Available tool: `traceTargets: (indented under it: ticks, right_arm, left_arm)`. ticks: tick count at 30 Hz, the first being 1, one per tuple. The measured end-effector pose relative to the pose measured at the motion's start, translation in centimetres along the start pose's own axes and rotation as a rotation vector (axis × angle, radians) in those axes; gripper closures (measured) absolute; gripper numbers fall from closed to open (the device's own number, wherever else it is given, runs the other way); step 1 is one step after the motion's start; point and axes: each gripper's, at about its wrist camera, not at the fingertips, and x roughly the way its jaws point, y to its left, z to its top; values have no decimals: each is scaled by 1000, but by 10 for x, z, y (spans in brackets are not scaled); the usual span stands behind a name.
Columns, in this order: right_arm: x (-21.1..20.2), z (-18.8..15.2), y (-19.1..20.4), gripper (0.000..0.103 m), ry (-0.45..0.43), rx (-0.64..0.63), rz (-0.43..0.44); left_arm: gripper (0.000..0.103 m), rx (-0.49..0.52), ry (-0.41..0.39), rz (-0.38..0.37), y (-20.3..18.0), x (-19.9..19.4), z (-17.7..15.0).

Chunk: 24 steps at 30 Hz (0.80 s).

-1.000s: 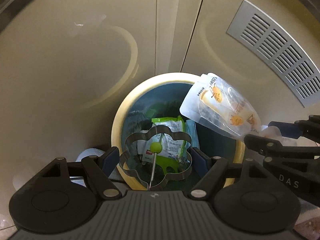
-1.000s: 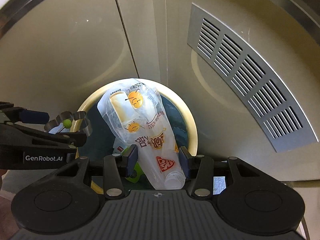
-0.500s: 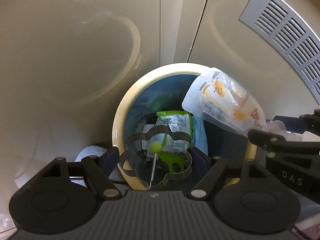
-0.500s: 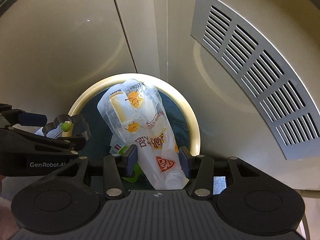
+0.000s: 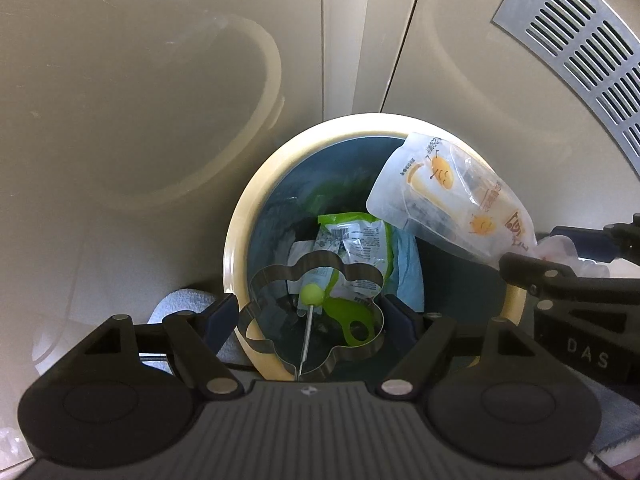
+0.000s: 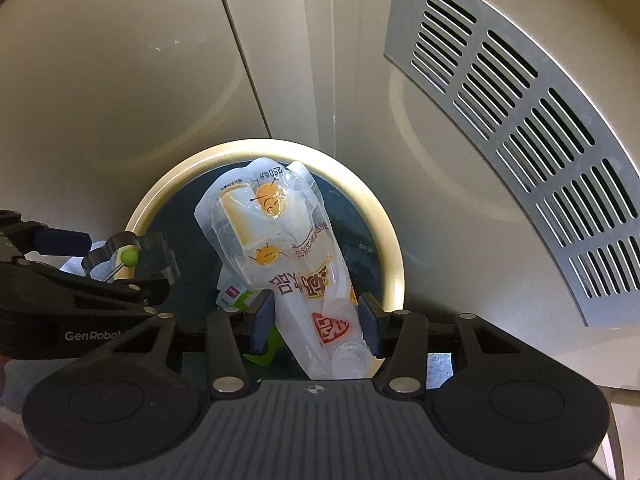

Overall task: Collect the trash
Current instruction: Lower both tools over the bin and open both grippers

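**Both loads over the bin, neither let go**

Both pairs of jaws are clamped: my left gripper [image 5: 310, 318] holds a flower-shaped metal mould [image 5: 316, 316] by its flanks, its jaws standing wide because the ring is wide, and my right gripper [image 6: 316, 320] pinches a clear drink pouch [image 6: 280, 256] near its white cap. A thin wire with a green ball [image 5: 312, 295] on its end stands inside the mould. Both point steeply down at the round bin [image 5: 240, 240] with its cream rim and dark liner. Inside it lie a green wrapper [image 5: 356, 240] and a green plastic piece [image 5: 352, 320]. Behind the bin are beige panels and a slotted metal vent [image 6: 520, 128].

I judge the step in hand to be the drop. The mould sits over the near rim in the left view, part of it above the cream edge rather than the opening, so I would carry it further over the liner before parting those jaws, or it may catch the rim and fall outside. The pouch hangs long over the bin's middle; its far end is well inside the ring, so opening the right jaws should let it slide in cap last. I would release one load at a time so they do not tangle.

Against a second ago, the bin fills more of the left view and sits more centred, the vent has slid toward the upper right corner, and both grips are unchanged
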Motion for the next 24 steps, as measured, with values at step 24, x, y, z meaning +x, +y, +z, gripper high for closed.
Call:
traceTargets:
  ticks: [24]
  right_arm:
    - [-14,-2,-5,21,-38,32,17]
  left_arm:
    - [0,-16,30,-4,8,1,0]
